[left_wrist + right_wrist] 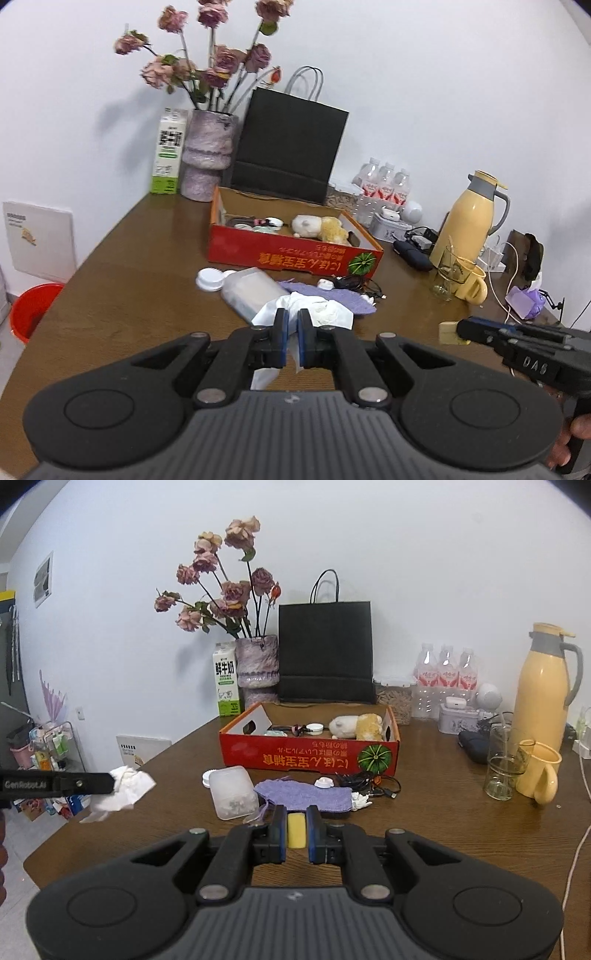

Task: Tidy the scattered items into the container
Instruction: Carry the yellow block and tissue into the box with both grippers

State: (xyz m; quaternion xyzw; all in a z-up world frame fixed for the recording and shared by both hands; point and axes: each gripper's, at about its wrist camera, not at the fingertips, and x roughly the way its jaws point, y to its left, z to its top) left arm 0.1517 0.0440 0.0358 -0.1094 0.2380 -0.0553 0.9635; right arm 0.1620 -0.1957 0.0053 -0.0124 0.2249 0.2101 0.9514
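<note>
The red cardboard box stands open mid-table and holds plush toys and small items. My left gripper is shut on a crumpled white tissue, held above the table's near left edge. My right gripper is shut on a small yellow block. In front of the box lie a translucent plastic case, a white lid, a purple knit cloth and a tangled black cable.
Behind the box stand a vase of dried roses, a milk carton and a black paper bag. To the right are water bottles, a yellow thermos, a glass and a yellow mug. A red bucket sits on the floor at left.
</note>
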